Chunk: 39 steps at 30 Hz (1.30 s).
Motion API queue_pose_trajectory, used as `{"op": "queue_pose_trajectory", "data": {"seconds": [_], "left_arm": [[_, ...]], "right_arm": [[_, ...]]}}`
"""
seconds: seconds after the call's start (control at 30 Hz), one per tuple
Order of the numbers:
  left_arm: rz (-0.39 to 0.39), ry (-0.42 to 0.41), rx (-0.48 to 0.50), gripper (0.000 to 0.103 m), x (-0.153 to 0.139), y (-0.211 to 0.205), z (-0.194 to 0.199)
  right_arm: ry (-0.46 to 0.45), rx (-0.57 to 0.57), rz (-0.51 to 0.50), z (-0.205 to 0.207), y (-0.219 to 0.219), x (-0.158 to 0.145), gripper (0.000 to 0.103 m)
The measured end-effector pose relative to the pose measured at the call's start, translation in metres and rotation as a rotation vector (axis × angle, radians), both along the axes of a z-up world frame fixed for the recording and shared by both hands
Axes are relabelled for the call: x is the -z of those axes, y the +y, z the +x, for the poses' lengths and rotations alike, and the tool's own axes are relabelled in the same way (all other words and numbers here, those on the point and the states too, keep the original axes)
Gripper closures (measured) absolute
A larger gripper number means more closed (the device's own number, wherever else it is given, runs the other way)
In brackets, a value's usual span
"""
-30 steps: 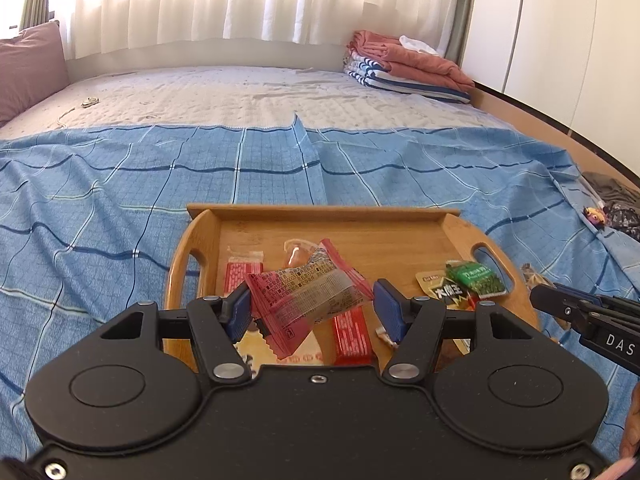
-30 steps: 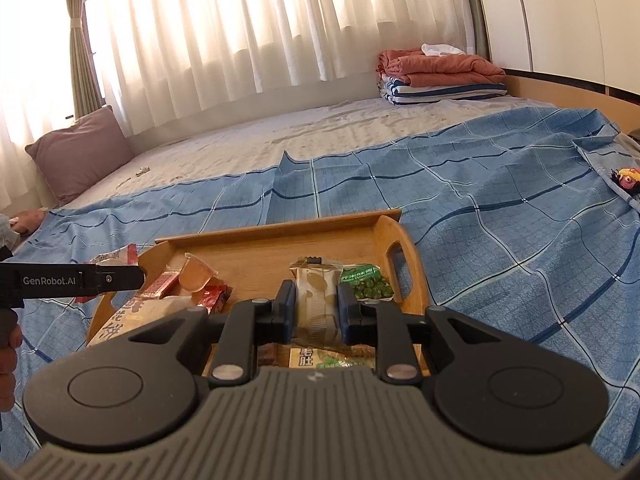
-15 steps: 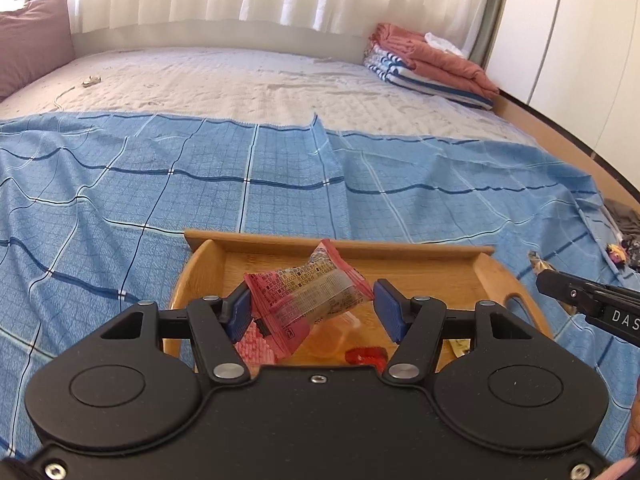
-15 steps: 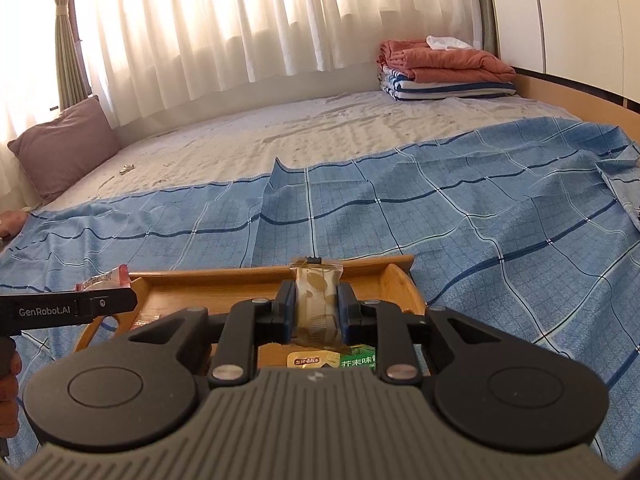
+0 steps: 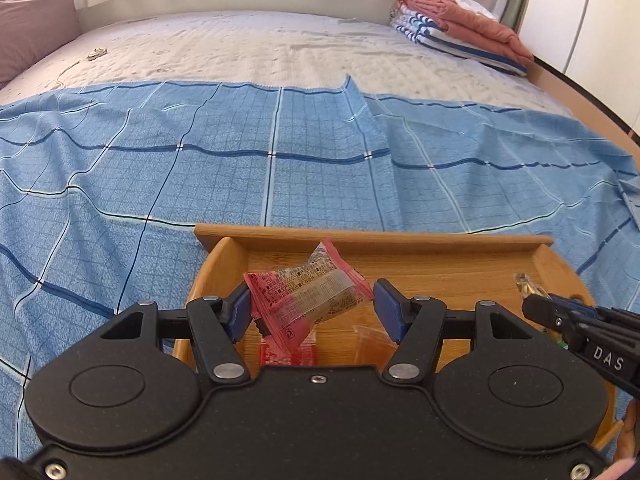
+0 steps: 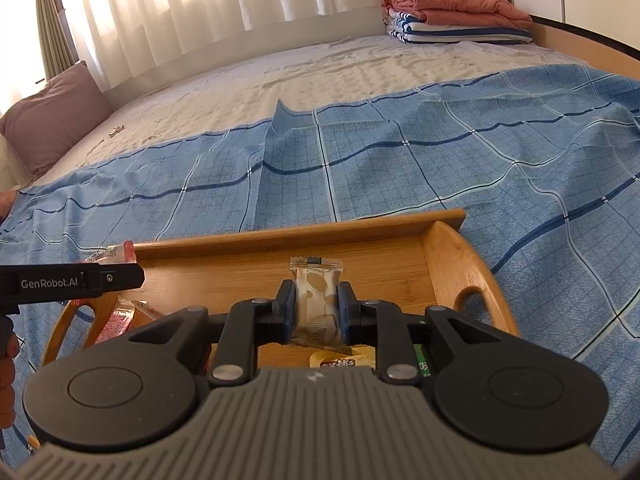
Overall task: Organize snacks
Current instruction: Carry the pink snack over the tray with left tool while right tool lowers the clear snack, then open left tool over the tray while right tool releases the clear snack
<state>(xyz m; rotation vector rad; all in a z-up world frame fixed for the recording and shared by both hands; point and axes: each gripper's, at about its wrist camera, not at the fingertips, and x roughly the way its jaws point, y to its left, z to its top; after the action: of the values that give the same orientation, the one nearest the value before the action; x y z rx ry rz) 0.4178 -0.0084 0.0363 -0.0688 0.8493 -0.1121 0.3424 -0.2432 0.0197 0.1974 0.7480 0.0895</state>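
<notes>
Left wrist view: the left tongs (image 5: 312, 306) hold a red snack packet (image 5: 308, 294) crosswise. Its left end is pinched at the left pad, while the right pad stands just clear of the packet's right end, so the grip looks one-sided. A second ago the tray (image 5: 420, 266) filled the lower middle with several packets in sight; now only its far rail and a strip of floor show past the tongs. The packet has been lifted and the view has tipped toward the blue checked sheet (image 5: 240, 168) at twelve o'clock. At four o'clock the right tongs come into view, a tan wrapper tip poking past them.

Right wrist view: the right tongs (image 6: 316, 312) are drawn narrow on a tan snack packet (image 6: 316, 300), upright between the pads, its sealed top toward twelve o'clock. It has risen the same way; a yellow packet (image 6: 340, 360) and a green packet (image 6: 420, 364) lie low in the tray beneath the tongs. At nine o'clock the left tongs carry the red packet above the tray's left handle (image 6: 76, 320), with more red packets (image 6: 120, 320) below.

Both picks look complete. Judging from the lift, the next step is carrying each packet to its sorting spot, probably on the bed beyond the tray. The loose red packet might swing or slip on the way.
</notes>
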Motion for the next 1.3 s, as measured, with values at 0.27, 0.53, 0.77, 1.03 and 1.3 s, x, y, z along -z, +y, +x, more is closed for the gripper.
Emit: {"op": "queue_pose_trajectory", "data": {"seconds": [0.27, 0.53, 0.77, 1.03, 1.3], "left_arm": [[0.056, 0.017, -0.017, 0.042, 0.020, 0.000, 0.009], [0.058, 0.022, -0.003, 0.042, 0.027, -0.002, 0.010], [0.044, 0.021, -0.003, 0.041, 0.029, -0.003, 0.012], [0.011, 0.027, -0.014, 0.026, 0.026, -0.001, 0.009], [0.036, -0.001, -0.033, 0.013, 0.002, 0.003, -0.013]], "right_arm": [[0.018, -0.022, -0.009, 0.005, 0.005, 0.014, 0.077], [0.024, -0.028, -0.018, 0.007, 0.007, 0.020, 0.076], [0.027, -0.025, -0.013, 0.007, 0.007, 0.024, 0.071], [0.019, -0.017, 0.010, 0.001, 0.006, 0.020, 0.045], [-0.029, -0.034, 0.007, -0.021, 0.004, 0.001, 0.019]]}}
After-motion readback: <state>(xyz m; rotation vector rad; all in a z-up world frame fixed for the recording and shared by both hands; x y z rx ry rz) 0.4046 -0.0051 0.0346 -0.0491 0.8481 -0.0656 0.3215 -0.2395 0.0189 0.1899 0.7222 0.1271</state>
